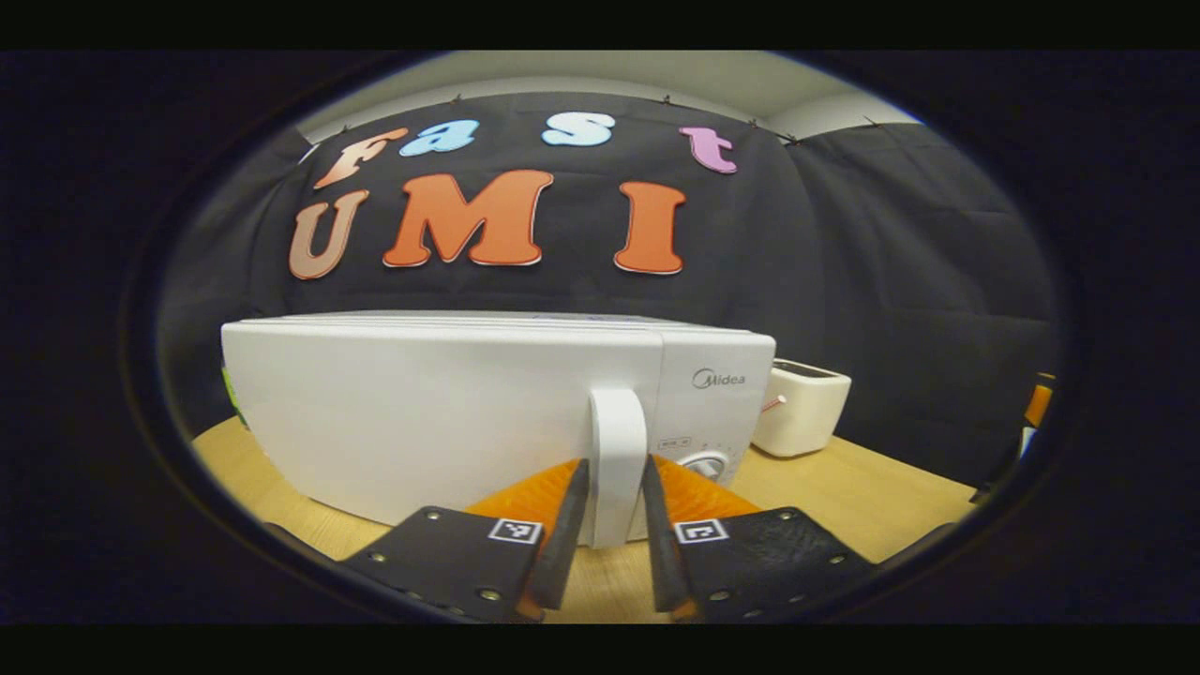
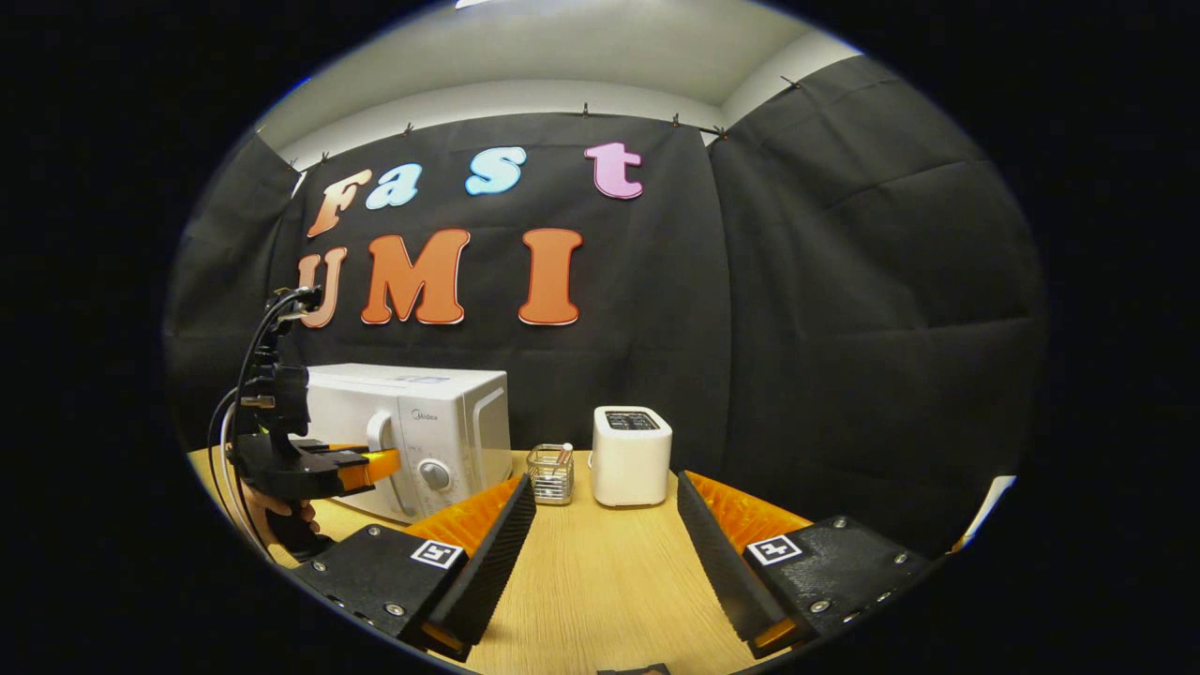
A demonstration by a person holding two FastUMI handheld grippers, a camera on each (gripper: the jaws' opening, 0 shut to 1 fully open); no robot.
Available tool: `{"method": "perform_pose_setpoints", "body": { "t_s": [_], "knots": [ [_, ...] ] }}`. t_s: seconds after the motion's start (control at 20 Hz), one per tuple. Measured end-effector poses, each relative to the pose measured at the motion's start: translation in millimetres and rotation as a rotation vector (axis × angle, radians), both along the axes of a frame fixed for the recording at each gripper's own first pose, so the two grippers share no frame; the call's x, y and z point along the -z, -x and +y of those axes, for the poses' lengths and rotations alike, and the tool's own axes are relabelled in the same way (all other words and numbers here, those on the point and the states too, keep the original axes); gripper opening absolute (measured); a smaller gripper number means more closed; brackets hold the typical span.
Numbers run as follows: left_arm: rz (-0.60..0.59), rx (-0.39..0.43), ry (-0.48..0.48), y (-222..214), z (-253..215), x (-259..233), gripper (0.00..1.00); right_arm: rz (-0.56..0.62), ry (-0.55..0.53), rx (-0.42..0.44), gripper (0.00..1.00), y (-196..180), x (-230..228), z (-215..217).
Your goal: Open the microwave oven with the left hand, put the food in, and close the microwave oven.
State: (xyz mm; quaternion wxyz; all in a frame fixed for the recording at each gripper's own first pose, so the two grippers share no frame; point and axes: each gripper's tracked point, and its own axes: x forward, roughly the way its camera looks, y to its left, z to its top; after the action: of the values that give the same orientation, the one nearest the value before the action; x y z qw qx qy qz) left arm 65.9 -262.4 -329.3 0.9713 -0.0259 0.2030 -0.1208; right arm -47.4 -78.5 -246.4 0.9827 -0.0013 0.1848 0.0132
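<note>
We observe the left gripper point(image 1: 614, 511) with fingers flanking the microwave point(image 1: 487, 412) door handle point(image 1: 617, 459); contact unclear. A white toaster point(image 1: 802, 408) stands at three o'clock.

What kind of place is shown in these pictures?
Probably a staged kitchen counter inside a recording booth, not a real home: a white microwave oven and a toaster stand on a wooden table, with black cloth hung behind as the wall.

walls: black cloth point(image 2: 844, 328) | ceiling: pale point(image 2: 581, 47) | furniture: light wooden table point(image 2: 600, 581)
</note>
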Motion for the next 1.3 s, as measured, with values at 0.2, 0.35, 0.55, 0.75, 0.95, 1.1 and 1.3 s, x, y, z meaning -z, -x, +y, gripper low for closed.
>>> {"method": "perform_pose_setpoints", "body": {
  "t_s": [0.2, 0.35, 0.55, 0.75, 0.95, 1.1, 1.3],
  "knots": [
    [-0.032, -0.007, 0.000, -4, -1, 1, 0.23, 0.027, -0.021, 0.019, 0.95, 1, 10, -4],
    [-0.025, 0.001, 0.021, -1, -2, 1, 0.09, 0.039, -0.035, 0.011, 0.95, 6, 13, 2],
    [-0.060, -0.026, 0.037, 4, 0, -2, 0.07, 0.037, -0.011, 0.003, 0.95, 13, 12, 4],
    [-0.129, -0.049, -0.009, 32, 6, -13, 0.05, 0.054, 0.013, 0.009, 0.95, 21, 17, 1],
    [-0.112, -0.005, 0.039, 70, 19, -20, 0.07, 0.082, -0.018, -0.002, 0.95, 24, 24, 11],
    [-0.196, 0.017, -0.037, 108, 41, -37, 0.09, 0.086, -0.035, -0.031, 0.95, 25, 27, 29],
    [-0.164, 0.031, 0.021, 149, 70, -46, 0.07, 0.118, -0.039, -0.074, 0.94, 24, 37, 56]
  ]
}}
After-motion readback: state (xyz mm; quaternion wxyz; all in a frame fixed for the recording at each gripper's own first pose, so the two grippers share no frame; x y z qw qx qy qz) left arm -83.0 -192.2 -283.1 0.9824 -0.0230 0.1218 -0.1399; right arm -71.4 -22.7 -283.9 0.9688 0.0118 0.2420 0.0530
